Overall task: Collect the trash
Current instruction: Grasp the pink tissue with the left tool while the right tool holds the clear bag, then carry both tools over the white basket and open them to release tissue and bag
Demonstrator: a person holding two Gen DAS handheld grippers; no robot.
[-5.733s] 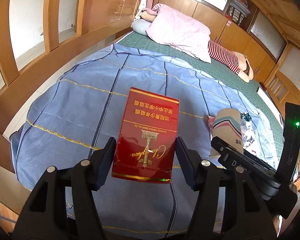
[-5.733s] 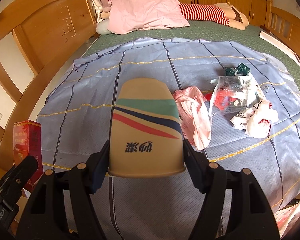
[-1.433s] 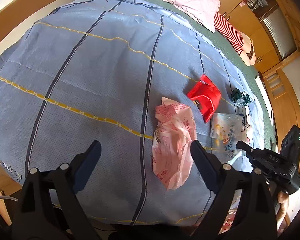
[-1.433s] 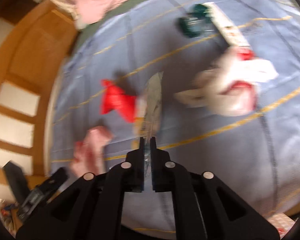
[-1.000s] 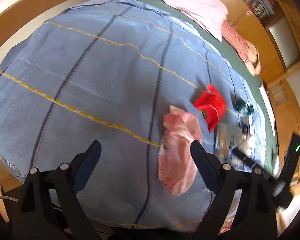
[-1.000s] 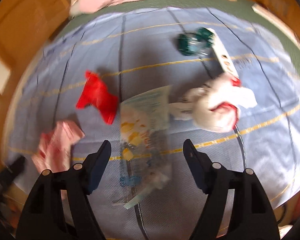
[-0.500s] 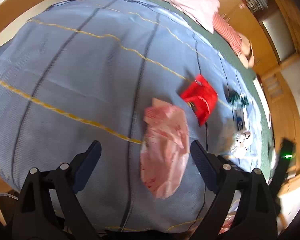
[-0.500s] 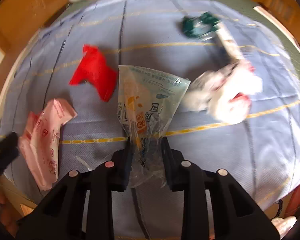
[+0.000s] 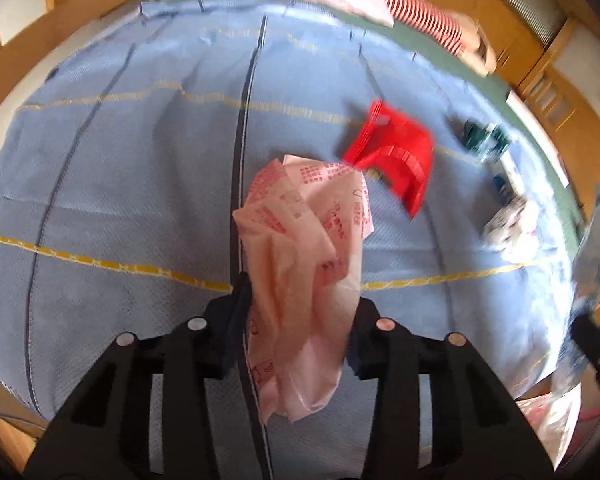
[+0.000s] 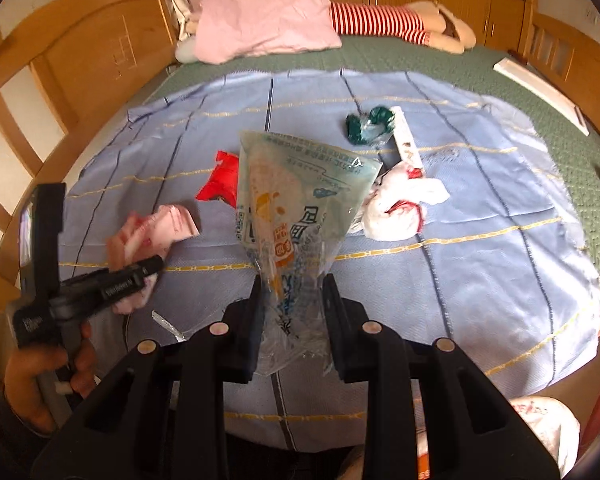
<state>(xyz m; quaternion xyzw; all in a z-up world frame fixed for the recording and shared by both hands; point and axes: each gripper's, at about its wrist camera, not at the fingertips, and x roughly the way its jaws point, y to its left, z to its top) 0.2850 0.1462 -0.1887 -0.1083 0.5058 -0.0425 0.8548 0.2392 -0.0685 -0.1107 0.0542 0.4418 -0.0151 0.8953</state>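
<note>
left wrist view: we see the left gripper [image 9: 300, 304] low over the blue cloth [image 9: 140, 184] spread on the bed. its jaws have just been closing, and they now pinch the crumpled pink bag [image 9: 304, 248] from both sides; the bag's lower end hangs out below the pads and its printed upper end fans out above them. just beyond the bag lies a red wrapper [image 9: 396, 156], close to the bag's top edge, though we cannot tell whether they touch. further right on the cloth we note a dark green wrapper [image 9: 480, 138] and a white crumpled bag [image 9: 512, 224], both blurred. at the far right edge a clear bag [image 9: 598, 240] shows as a smear.

right wrist view: the right gripper [image 10: 294, 308] has its jaws drawn in on the neck of the clear printed bag [image 10: 300, 196], which stands up above the pads and widens toward its top; the gathered lower part sits squeezed between the pads. at the left a hand [image 10: 40, 376] holds the left gripper [image 10: 144, 272], whose tip is on the pink bag [image 10: 156, 224] on the cloth [image 10: 480, 280]. behind the clear bag we log the red wrapper [image 10: 220, 180], the green wrapper [image 10: 370, 124] and the white bag [image 10: 396, 208], all lying on the cloth. a pink pillow [image 10: 268, 20] lies at the head of the bed.
</note>
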